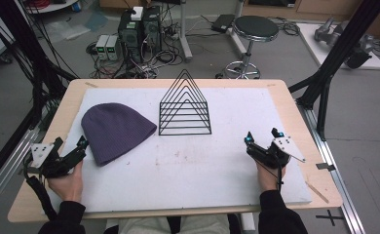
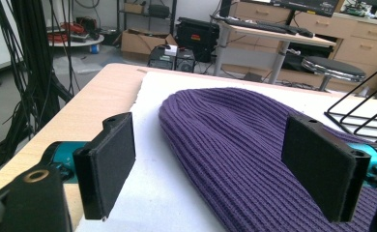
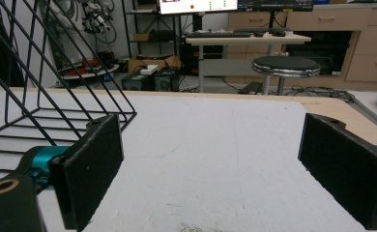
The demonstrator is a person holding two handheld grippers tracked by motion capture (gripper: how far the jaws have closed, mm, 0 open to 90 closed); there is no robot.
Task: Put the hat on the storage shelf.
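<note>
A purple knitted beanie [image 1: 117,130] lies flat on the left part of the white mat [image 1: 193,170]. A black wire rack [image 1: 184,107] with triangular dividers stands upright at the mat's middle back. My left gripper [image 1: 71,143] rests at the mat's left edge, open and empty, pointing at the beanie's near edge. In the left gripper view the beanie [image 2: 244,145] lies between and beyond the open gripper [image 2: 215,169]. My right gripper [image 1: 262,136] sits on the right of the mat, open and empty. The right gripper view shows the gripper [image 3: 215,174] over bare mat, with the rack [image 3: 41,87] ahead to the left.
The mat covers a wooden table [image 1: 295,112]. Black frame posts [image 1: 334,63] rise at the table's right and cables hang at its left. Behind the table are a stool [image 1: 255,29] and computer boxes [image 1: 139,29] on the floor.
</note>
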